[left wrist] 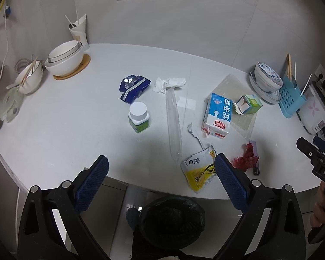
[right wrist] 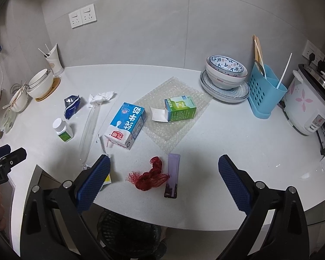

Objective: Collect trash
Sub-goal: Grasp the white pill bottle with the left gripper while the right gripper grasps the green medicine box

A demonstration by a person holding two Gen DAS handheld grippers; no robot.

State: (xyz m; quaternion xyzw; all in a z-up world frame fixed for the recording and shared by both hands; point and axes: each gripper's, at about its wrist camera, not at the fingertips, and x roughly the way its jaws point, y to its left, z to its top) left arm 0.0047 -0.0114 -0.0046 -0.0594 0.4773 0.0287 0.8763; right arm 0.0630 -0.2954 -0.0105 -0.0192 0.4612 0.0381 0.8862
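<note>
only left view, whole yellow packet [left wrist: 200, 171]

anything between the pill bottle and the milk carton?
Yes: a long clear plastic wrapper lies on the counter between the pill bottle and the milk carton. Both wrist views show it.

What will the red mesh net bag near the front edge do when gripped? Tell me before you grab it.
The red mesh net bag lies bunched and crumpled, so it will probably be floppy and squash between the fingers. It looks empty, so likely very light. Its frayed end may snag, and it touches the purple flat packet, which may get dragged along.
</note>
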